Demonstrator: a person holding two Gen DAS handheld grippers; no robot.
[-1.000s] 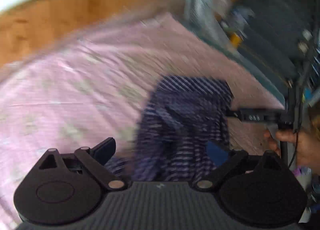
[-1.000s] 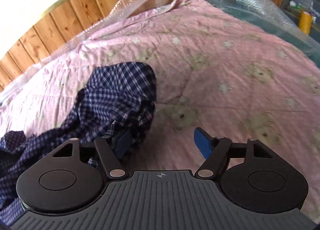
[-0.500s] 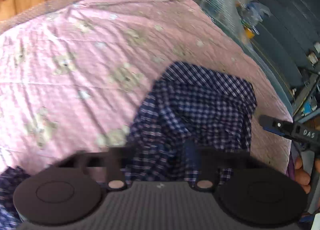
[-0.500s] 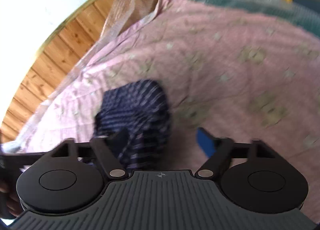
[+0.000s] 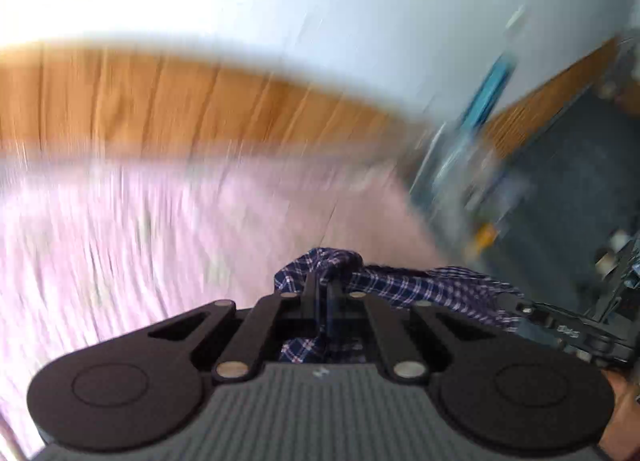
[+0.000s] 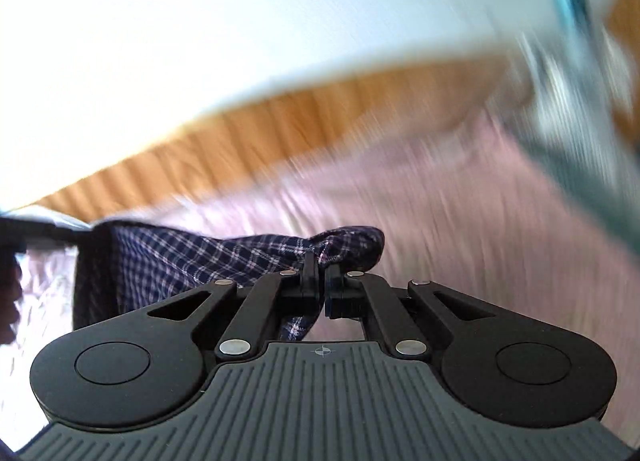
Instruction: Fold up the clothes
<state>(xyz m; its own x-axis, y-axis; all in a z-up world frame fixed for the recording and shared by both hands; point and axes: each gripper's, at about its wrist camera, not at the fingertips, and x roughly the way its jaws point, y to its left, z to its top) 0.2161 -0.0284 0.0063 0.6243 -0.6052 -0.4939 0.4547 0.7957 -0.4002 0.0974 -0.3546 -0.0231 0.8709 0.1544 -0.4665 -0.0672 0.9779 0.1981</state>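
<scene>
A navy checked garment (image 5: 420,287) is stretched between both grippers above a pink bedspread (image 5: 120,229). My left gripper (image 5: 323,285) is shut on a bunched edge of the garment, which runs off to the right toward the other gripper (image 5: 568,331). In the right wrist view my right gripper (image 6: 322,267) is shut on another bunch of the garment (image 6: 208,257), and the cloth spreads left to the other gripper's tip (image 6: 44,231). Both views are motion-blurred.
A wooden wall panel (image 5: 160,101) runs behind the bed under a white wall. Dark furniture and clutter (image 5: 560,189) stand at the right of the bed. A hand (image 5: 620,421) shows at the lower right edge.
Both grippers were open over the garment lying on the bed; now both are shut on it and have lifted it, with the views swinging up toward the wall.
</scene>
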